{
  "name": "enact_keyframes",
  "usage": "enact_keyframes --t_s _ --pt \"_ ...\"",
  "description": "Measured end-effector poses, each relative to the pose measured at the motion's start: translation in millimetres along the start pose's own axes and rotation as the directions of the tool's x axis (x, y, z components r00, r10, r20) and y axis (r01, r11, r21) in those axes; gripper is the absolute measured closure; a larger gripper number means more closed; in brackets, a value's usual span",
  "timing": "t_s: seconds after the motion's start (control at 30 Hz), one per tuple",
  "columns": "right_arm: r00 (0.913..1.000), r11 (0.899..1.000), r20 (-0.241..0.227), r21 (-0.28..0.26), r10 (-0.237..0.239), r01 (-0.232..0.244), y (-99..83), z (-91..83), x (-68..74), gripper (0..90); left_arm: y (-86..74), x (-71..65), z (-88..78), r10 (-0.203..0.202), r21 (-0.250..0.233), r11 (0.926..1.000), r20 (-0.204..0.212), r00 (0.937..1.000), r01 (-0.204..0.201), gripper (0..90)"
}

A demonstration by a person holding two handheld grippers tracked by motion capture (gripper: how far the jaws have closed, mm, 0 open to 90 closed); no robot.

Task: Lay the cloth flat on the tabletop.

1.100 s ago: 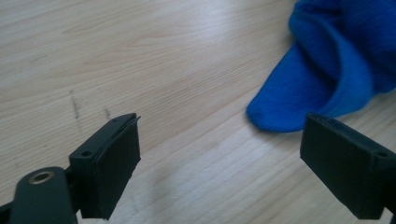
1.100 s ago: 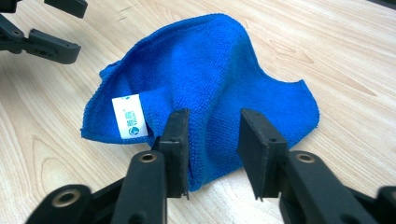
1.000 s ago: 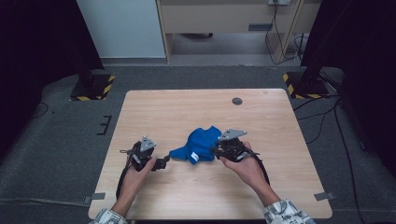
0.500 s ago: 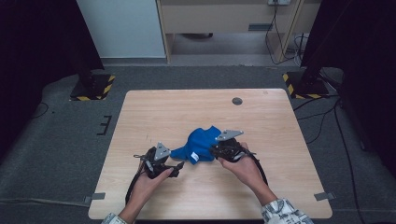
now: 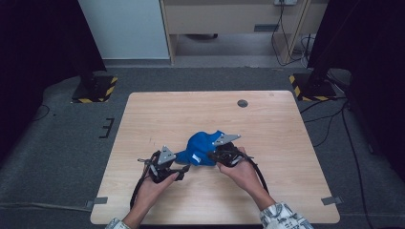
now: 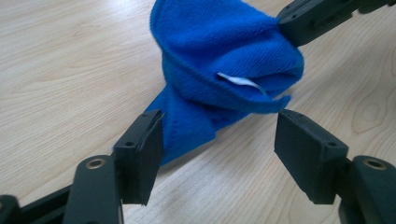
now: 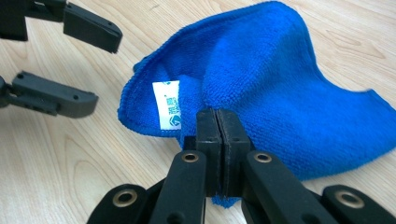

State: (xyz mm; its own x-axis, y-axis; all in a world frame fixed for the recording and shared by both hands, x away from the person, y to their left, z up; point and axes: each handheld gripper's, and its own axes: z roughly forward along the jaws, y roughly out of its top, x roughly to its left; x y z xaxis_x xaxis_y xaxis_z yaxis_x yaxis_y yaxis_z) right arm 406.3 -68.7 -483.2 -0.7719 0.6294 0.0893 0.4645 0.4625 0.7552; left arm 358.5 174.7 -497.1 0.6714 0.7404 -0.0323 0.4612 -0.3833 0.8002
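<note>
A blue microfibre cloth (image 5: 203, 147) lies bunched at mid-table, pinched at one edge by the right gripper (image 7: 217, 122). The left gripper (image 6: 217, 137) – jaws spread, just closing – is set around a corner; a firm pinch is needed next.

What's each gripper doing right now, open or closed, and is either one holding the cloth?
Left gripper: open, jaws just closing around a corner of the blue cloth, not yet pressing.
Right gripper: shut on the blue cloth.

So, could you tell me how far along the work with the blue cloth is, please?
Done: the right hand-held gripper is shut on the blue cloth. In hand: the left hand-held gripper has been closing around a corner, pads not yet pressing. Left: gripping that corner; the cloth lies bunched on the table.
</note>
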Motion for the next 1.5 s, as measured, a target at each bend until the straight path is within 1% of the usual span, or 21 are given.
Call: enact_keyframes --t_s 0.17,0.33,0.43,0.47,0.5,0.53,0.57,0.63,0.7,0.77,0.83,0.9,0.93,1.03,1.1,1.17,1.33,1.37,1.4,1.5 --pt "0.9999 1.000 -0.013 -0.006 0.005 -0.006 1.4 2.7 3.8 88.8 0.3 -4.1 3.6 0.003 0.006 1.0000 0.000 1.0000 -0.003 33.1" --pt "0.9995 1.000 -0.030 -0.019 0.010 -0.010 3.0 5.2 9.0 88.7 1.6 -2.8 6.3 -0.027 -0.013 0.9995 0.001 0.9996 0.027 25.8" --pt "0.9993 1.000 -0.037 -0.020 0.007 -0.008 3.2 6.8 11.8 88.6 1.4 -2.5 9.6 -0.035 -0.011 0.9993 -0.005 0.9994 0.035 23.8" --pt "0.9992 1.000 -0.039 -0.021 0.006 -0.007 3.1 7.4 13.4 88.6 1.1 -2.0 11.4 -0.044 -0.011 0.9990 -0.004 0.9990 0.044 23.5" --pt "0.9992 1.000 -0.039 -0.021 0.006 -0.007 3.1 7.4 13.4 88.6 1.1 -1.2 13.6 -0.062 -0.009 0.9981 -0.007 0.9981 0.062 23.5" --pt "0.9993 1.000 -0.038 -0.026 0.004 -0.005 3.1 7.5 14.0 88.5 1.2 -0.4 16.0 -0.079 -0.008 0.9969 -0.009 0.9968 0.079 27.6" --pt "0.9993 1.000 -0.038 -0.026 0.004 -0.005 3.1 7.5 14.0 88.5 1.4 -0.1 18.3 -0.083 -0.004 0.9965 -0.017 0.9964 0.083 27.6" --pt "0.9995 1.000 -0.033 -0.026 0.000 -0.001 3.1 7.0 13.9 88.4 0.8 -0.4 21.8 -0.074 0.010 0.9972 -0.037 0.9966 0.074 32.8" --pt "0.9996 1.000 -0.028 -0.027 -0.003 0.002 2.9 6.5 13.6 88.4 0.2 -0.3 22.2 -0.063 0.013 0.9979 -0.042 0.9972 0.063 41.4" --pt "0.9998 1.000 -0.020 -0.025 -0.009 0.008 2.6 5.9 13.3 88.4 0.3 1.3 20.1 -0.062 0.005 0.9980 -0.047 0.9970 0.062 49.7" --pt "0.9999 1.000 -0.012 -0.025 -0.009 0.009 2.1 5.5 12.4 88.5 0.5 4.7 17.5 -0.074 0.001 0.9972 -0.032 0.9967 0.074 59.0" --pt "1.0000 1.000 -0.008 -0.021 -0.006 0.006 1.8 5.3 11.3 88.5 -0.4 7.5 16.9 -0.079 0.011 0.9968 -0.022 0.9966 0.080 67.9" --pt "1.0000 1.000 -0.006 -0.019 -0.007 0.007 1.8 5.1 10.7 88.6 -0.6 8.2 16.4 -0.073 0.013 0.9972 -0.022 0.9971 0.074 71.9" --pt "1.0000 1.000 0.000 -0.015 -0.009 0.009 1.4 4.4 9.9 88.6 0.3 8.3 13.6 -0.058 -0.003 0.9983 -0.014 0.9982 0.058 80.0" --pt "0.9999 1.000 0.005 -0.008 -0.011 0.011 0.3 3.9 8.8 88.6 1.3 7.7 11.9 -0.046 -0.006 0.9989 -0.011 0.9989 0.046 83.5" --pt "0.9999 1.000 0.008 -0.002 -0.009 0.009 -1.6 4.2 7.7 88.6 1.2 7.7 11.9 -0.043 0.002 0.9991 -0.005 0.9990 0.043 84.8" --pt "0.9998 1.000 0.021 0.004 0.000 0.000 -6.8 2.1 2.8 87.6 0.4 10.4 10.3 -0.054 0.010 0.9985 -0.005 0.9986 0.054 85.2" --pt "0.9998 1.000 0.020 0.002 0.003 -0.003 -7.6 0.5 0.9 80.3 -0.1 11.3 10.3 -0.057 0.010 0.9983 -0.006 0.9983 0.057 85.0" --pt "0.9998 1.000 0.020 0.002 0.003 -0.003 -7.6 0.5 0.9 80.3 -0.6 11.8 10.5 -0.061 0.008 0.9981 -0.005 0.9981 0.061 85.0" --pt "0.9995 1.000 0.031 -0.026 0.005 -0.005 -5.4 -4.3 -1.4 63.4 -1.7 13.2 11.2 -0.073 0.010 0.9973 -0.002 0.9973 0.073 84.6"
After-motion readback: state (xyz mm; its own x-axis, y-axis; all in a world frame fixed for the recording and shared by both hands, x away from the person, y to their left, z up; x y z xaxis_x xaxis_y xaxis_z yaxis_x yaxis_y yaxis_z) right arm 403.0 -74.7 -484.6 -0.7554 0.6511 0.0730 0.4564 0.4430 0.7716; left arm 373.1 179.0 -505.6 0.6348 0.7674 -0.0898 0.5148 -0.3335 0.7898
